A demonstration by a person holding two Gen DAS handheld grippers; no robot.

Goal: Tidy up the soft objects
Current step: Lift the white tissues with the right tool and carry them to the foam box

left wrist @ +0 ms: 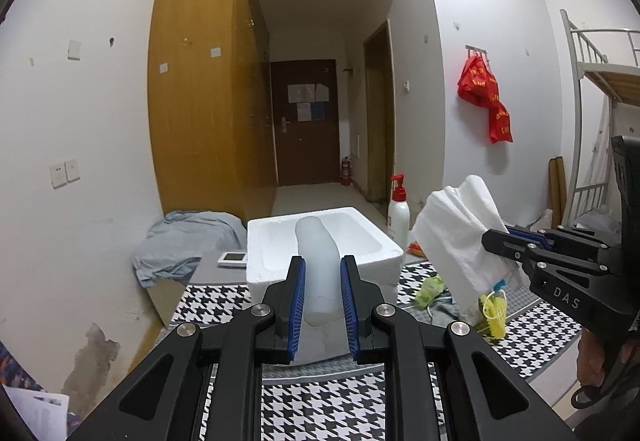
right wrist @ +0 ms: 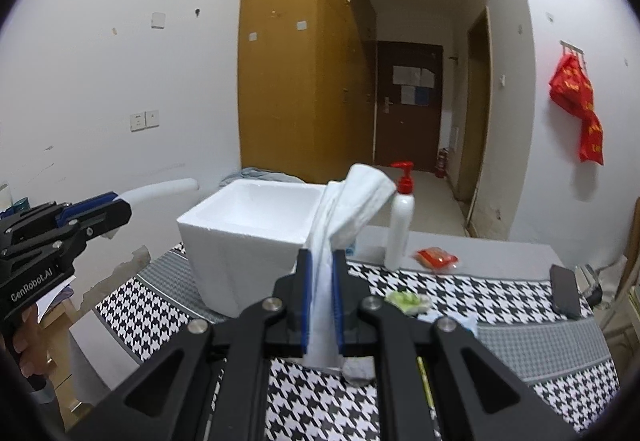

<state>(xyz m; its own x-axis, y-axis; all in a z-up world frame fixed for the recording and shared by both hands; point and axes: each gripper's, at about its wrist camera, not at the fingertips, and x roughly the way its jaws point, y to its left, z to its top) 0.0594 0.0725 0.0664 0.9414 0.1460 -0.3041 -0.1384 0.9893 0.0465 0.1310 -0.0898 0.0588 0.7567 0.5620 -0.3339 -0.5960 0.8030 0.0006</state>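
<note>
L gripper point(left wrist: 320, 293) pinches a white foam tube point(left wrist: 318, 265), R gripper point(right wrist: 321, 293) a folded white tissue wad point(right wrist: 344, 217), both aloft before the foam box point(right wrist: 248, 237) at 12 o'clock. Risk: limp tissue may snag the rim. Houndstooth-clothed desk point(right wrist: 500, 293), dorm rm w/ wardrobe point(left wrist: 200, 81).

A white plastic pump bottle with a red dispenser point(right wrist: 400, 225) stands on the grey tabletop point(right wrist: 500, 253), beside a small red crinkled packet point(right wrist: 437, 258). A dark flat phone point(right wrist: 565, 291) lies near the houndstooth cloth's point(right wrist: 140, 305) right end. Red plastic bags point(left wrist: 485, 97) hang from wall hooks.
</note>
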